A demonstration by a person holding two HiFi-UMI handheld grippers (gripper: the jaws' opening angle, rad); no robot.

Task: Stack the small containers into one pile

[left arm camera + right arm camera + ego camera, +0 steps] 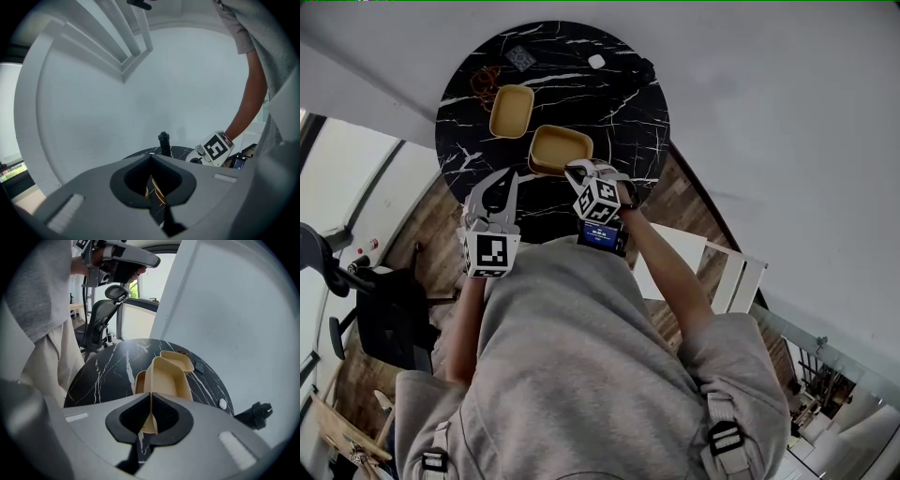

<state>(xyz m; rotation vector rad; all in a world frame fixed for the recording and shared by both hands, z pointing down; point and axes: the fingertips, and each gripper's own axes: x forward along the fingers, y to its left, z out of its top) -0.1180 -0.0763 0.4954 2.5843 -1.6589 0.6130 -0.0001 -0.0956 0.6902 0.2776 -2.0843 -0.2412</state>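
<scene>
Head view: the round black marble desk (619,112) is filling the upper middle of the frame. Coming in from below, the right gripper (581,171) is pinching the near rim of the held container (560,148) at frame centre. A rim pinch probably suits here, leaving the tub's mouth and base free for nesting. The second container (512,111) is sitting mouth-up, apart, up and left of the held one. The left gripper (501,178) is hanging over the desk's lower-left edge, touching neither tub and seemingly keeping out of the way.

Left gripper view: the jaws are meeting at the tips with nothing between them. Slivers of tan are showing through the gap beneath, too small to say which tub. A black knob (164,142) is standing at the desk's far edge.

Right gripper view: the jaws are standing narrow, clamping the thin wall of the held container (166,380), which is tilting away. A third container (138,380) is peeking out just left of and behind it, partly hidden. The second container (180,359) is lying beyond.

Count: containers, three by my reading, none nested yet. Grippers, two. Desk clutter along the top edge of the head view: one brown coil (483,82), one dark square (520,58), one white bit (596,61).
</scene>
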